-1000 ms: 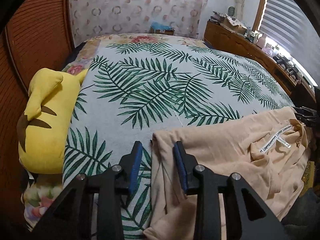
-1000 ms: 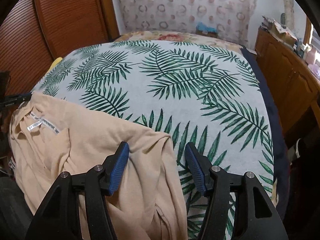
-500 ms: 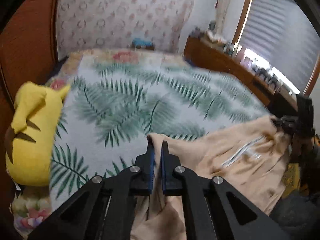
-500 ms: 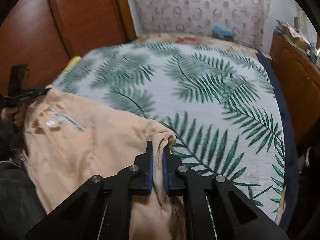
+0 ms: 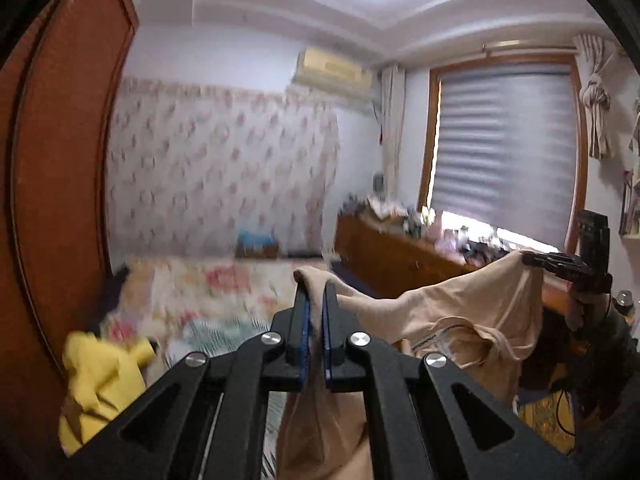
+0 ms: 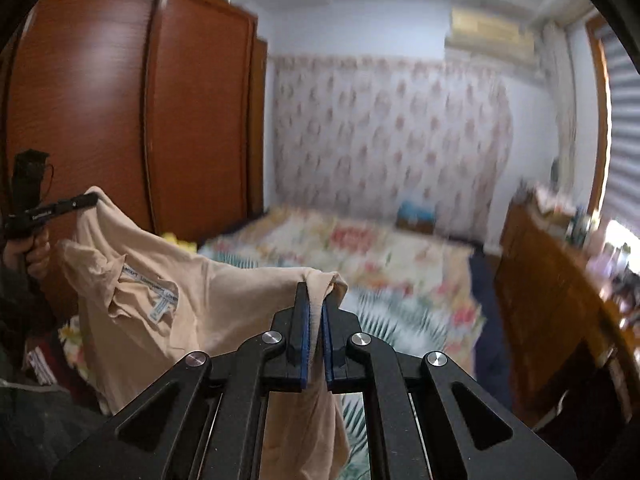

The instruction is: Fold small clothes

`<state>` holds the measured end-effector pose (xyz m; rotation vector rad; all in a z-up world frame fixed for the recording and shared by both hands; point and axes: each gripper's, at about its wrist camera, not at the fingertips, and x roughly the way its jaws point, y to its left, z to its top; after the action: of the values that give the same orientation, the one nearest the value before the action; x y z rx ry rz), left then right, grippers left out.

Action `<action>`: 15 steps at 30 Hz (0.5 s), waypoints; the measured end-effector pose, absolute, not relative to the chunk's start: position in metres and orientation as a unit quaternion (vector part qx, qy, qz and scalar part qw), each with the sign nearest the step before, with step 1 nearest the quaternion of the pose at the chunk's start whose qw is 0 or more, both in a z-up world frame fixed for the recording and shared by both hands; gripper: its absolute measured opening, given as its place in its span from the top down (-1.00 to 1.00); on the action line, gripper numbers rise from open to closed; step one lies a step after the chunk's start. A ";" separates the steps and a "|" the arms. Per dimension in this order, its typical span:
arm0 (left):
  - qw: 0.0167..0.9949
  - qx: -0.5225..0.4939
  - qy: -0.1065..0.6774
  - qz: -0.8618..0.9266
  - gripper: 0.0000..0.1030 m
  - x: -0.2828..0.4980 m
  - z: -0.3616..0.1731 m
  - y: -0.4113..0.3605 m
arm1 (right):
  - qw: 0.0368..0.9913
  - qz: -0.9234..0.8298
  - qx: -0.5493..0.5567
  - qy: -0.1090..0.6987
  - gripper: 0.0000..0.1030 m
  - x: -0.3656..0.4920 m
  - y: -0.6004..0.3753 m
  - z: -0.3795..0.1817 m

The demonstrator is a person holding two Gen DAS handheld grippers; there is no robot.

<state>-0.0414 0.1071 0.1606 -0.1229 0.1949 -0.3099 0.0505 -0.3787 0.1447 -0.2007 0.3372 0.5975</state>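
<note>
The left gripper and right gripper, jaws clamped on 2 corners, suspend the beige shirt above the bed, likely to straighten it.

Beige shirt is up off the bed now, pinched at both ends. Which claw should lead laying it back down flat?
Neither clearly: probably both together. The left claw and the right claw are each shut on a top corner of the beige shirt, which hangs between them above the bed.
</note>
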 end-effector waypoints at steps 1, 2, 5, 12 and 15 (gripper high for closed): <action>0.983 -0.059 0.081 -0.152 0.98 -0.046 0.176 0.111 | 0.940 0.290 -0.099 0.149 0.95 0.046 -0.381 0.160; 0.985 -0.059 0.068 -0.150 0.98 -0.049 0.186 0.114 | 0.943 0.288 -0.102 0.135 0.95 0.041 -0.383 0.174; 0.988 -0.057 0.037 -0.141 0.98 -0.057 0.209 0.123 | 0.948 0.282 -0.104 0.101 0.95 0.029 -0.388 0.212; 0.991 -0.051 -0.008 -0.125 0.98 -0.068 0.242 0.142 | 0.957 0.265 -0.112 0.040 0.95 0.001 -0.397 0.272; 0.993 -0.039 -0.011 -0.110 0.98 -0.055 0.248 0.144 | 0.958 0.259 -0.119 0.031 0.95 -0.002 -0.398 0.286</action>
<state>-0.0552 0.1441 0.2479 -0.0782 -0.0229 -0.2206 -0.0022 -0.3976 0.2860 -0.2420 0.0629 0.5253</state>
